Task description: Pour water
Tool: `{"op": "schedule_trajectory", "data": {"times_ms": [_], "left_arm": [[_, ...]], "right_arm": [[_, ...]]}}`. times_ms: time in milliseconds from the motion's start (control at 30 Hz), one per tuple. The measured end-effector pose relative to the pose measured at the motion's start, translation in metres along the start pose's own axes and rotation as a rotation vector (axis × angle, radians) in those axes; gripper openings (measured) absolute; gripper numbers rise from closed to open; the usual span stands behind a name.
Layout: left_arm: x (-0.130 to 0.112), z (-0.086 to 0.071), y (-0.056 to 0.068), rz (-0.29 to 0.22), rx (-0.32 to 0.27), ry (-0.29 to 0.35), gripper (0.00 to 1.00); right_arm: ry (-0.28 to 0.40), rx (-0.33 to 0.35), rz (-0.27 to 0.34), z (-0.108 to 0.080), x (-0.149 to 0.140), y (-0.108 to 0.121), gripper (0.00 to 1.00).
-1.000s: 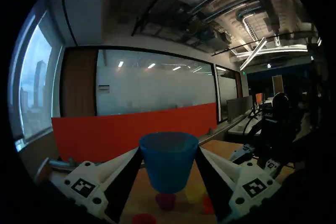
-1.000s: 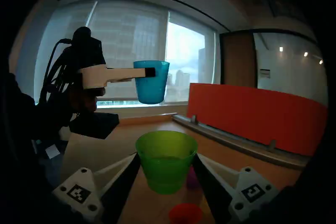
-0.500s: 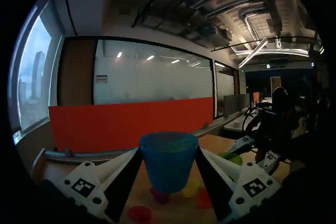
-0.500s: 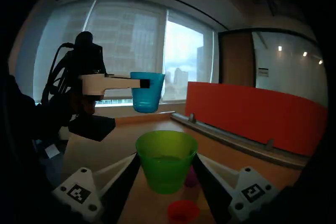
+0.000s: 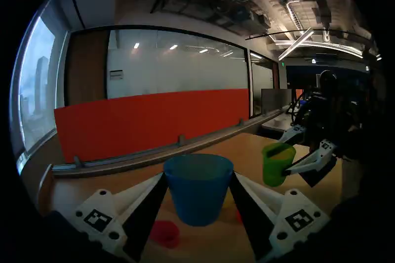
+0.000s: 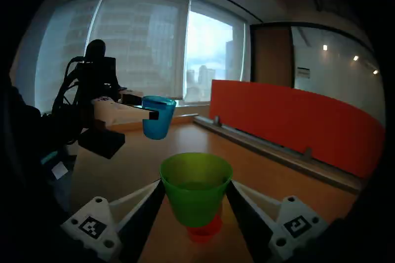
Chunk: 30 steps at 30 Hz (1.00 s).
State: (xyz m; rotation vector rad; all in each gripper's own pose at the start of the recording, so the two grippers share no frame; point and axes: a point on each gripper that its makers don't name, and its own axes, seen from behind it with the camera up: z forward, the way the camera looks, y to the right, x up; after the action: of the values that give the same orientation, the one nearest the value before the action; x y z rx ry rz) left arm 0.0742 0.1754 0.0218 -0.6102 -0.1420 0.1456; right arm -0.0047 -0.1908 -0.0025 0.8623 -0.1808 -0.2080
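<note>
Blue cup [image 5: 198, 194]: you are holding it upright in the left gripper [image 5: 198, 184], up in the air over the worktop [image 5: 247, 149] and touching nothing else.
Blue cup contents: you cannot tell from either view, as the wall is opaque and the inside is in shadow.
Left gripper: it is clamping narrow onto the blue cup, with one finger pressing on each side just under the rim.
Green cup [image 6: 196, 194]: you are carrying it upright in the right gripper [image 6: 196, 186], lifted off the worktop. A faint level line is showing inside, low down.
Right gripper: it is closing on the green cup, and both fingers are bearing on its sides below the rim.
Cup to cup: in the right gripper view the blue cup is sitting up and to the left of the green one, farther off. In the left gripper view the green cup is hanging off to the right. The two are well apart and not touching.
Worktop: the pale wood is running under both cups. A small red cup [image 5: 165, 232] is standing on it, low and left of the blue cup.
Rail [image 5: 163, 152]: it is running along the far edge of the worktop.
Partition [image 5: 148, 120]: the orange-red panel is standing just behind the rail.
Glass wall [image 5: 173, 68]: it is rising above the partition and reflecting small lights.
Window [image 6: 148, 51]: daylight and tall buildings are showing behind the left gripper.
Ceiling: exposed pipes and light strips [image 5: 296, 51] are crossing overhead.
</note>
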Motion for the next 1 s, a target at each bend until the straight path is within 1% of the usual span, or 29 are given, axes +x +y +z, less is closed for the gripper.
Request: {"op": "schedule_trajectory", "data": {"times_ms": [200, 400, 800, 1000], "left_arm": [[-0.026, 0.005, 0.001, -0.01, -0.011, -0.051, 0.86], [-0.047, 0.013, 0.005, -0.008, -0.031, -0.097, 0.85], [-0.096, 0.026, 0.019, 0.042, -0.081, -0.225, 0.86], [-0.123, 0.031, 0.026, 0.07, -0.11, -0.303, 0.86]], "right_arm": [[-0.041, -0.027, 0.014, -0.015, -0.016, 0.013, 0.88], [-0.067, -0.048, 0.031, -0.022, -0.028, 0.022, 0.88], [-0.172, -0.049, 0.04, -0.025, -0.065, 0.031, 0.88], [-0.234, -0.047, 0.05, -0.026, -0.086, 0.035, 0.88]]}}
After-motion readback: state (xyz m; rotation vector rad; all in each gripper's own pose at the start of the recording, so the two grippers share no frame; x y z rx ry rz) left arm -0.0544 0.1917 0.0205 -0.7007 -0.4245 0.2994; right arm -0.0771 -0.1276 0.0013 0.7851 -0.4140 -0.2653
